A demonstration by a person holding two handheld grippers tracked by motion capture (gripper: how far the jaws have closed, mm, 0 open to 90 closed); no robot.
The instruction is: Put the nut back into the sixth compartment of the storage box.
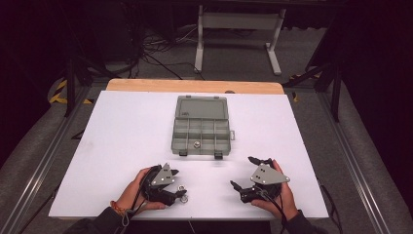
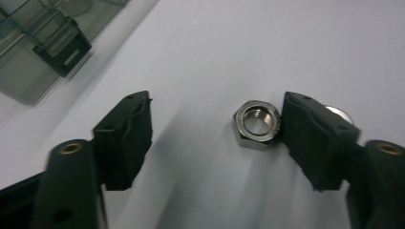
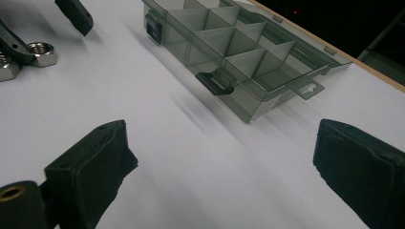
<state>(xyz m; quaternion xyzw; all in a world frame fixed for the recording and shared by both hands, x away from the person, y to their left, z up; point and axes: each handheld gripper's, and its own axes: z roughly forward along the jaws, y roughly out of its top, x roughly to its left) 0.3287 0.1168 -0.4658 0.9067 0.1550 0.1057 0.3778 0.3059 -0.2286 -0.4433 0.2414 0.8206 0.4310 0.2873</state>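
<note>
Left gripper (image 2: 215, 129): jaws partly spread, a shiny steel hex nut (image 2: 256, 124) on the white table (image 2: 229, 43) between them, touching the right-hand jaw, clear of the other. Right gripper (image 3: 224, 157): jaws wide apart, nothing between; smoky grey compartment box (image 3: 248, 62) lies beyond.

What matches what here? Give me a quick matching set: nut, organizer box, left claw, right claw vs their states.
Column A:
1. hex nut
2. organizer box
3. left claw
4. right claw

Column B:
a. lid swung open, one small metal part in a front compartment
b. open over bare white table, nothing between its jaws
c. lying flat on the table against one black jaw
d. open around the nut, far jaw not touching it

Pairs: 1-c, 2-a, 3-d, 4-b
</note>
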